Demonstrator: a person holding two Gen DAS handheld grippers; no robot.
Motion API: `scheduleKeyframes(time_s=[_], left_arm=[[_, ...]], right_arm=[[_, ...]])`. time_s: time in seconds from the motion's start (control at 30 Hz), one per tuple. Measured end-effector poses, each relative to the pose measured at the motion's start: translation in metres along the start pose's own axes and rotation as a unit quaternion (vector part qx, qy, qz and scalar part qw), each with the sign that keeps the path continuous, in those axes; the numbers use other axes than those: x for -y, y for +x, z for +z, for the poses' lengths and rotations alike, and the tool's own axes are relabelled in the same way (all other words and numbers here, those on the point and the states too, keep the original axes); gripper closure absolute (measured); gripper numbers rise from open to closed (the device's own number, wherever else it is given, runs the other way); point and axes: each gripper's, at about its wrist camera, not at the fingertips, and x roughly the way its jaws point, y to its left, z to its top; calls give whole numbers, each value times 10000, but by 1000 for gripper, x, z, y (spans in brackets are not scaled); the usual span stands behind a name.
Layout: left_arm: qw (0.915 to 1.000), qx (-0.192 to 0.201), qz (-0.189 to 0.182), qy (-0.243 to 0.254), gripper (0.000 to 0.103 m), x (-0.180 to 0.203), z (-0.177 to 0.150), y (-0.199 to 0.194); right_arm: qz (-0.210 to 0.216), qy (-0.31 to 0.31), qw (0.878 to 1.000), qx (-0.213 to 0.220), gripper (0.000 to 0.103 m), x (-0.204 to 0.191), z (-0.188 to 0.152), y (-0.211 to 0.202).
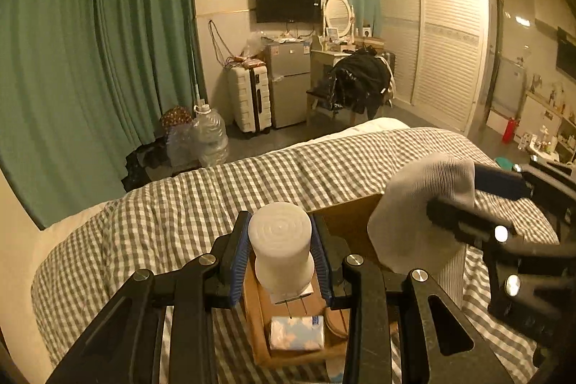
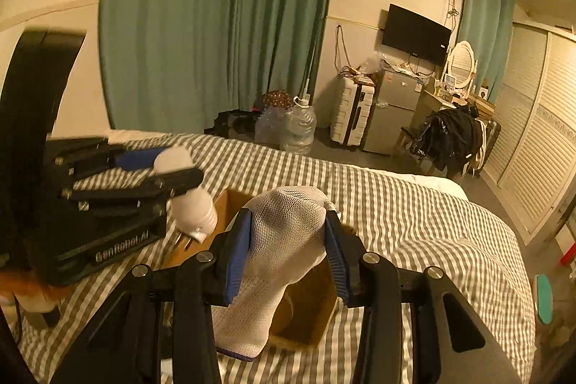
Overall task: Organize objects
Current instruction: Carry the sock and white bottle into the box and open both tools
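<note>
My left gripper (image 1: 280, 243) is shut on a white cylindrical roll (image 1: 281, 247) and holds it above a brown cardboard box (image 1: 259, 330) on the checked bed. A tissue pack (image 1: 297, 332) lies in the box. My right gripper (image 2: 288, 251) is shut on a white mesh sock (image 2: 284, 240), which hangs over the box (image 2: 306, 322). The right gripper also shows in the left wrist view (image 1: 478, 200) with the sock (image 1: 414, 215). The left gripper shows in the right wrist view (image 2: 158, 168), blurred, with the roll (image 2: 192, 207).
The grey checked bedspread (image 1: 180, 204) covers the bed. Beyond it stand water jugs (image 1: 210, 135), a white suitcase (image 1: 250, 98), a small fridge (image 1: 289, 85), a chair with dark clothes (image 1: 360, 81) and a wardrobe (image 1: 442, 38). Green curtains (image 1: 90, 42) hang at the left.
</note>
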Motion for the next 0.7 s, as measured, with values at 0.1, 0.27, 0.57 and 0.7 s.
scheduleKeyframes(time_s=[0.1,0.27,0.57,0.7], left_arm=[[10000,-91,-19,-2,70,0,-5,21],[9995,-322,-56,46,70,5,-14,59],[9969,-779,-112,97,70,16,-39,112],[9940,-1079,-131,105,70,23,-51,130]], right_arm=[[4,97,9999,-37,64,10,8,25],[-5,147,9996,-249,64,25,6,72],[-58,158,9964,-827,64,40,-33,141],[-126,146,9946,-1020,64,46,-50,159]])
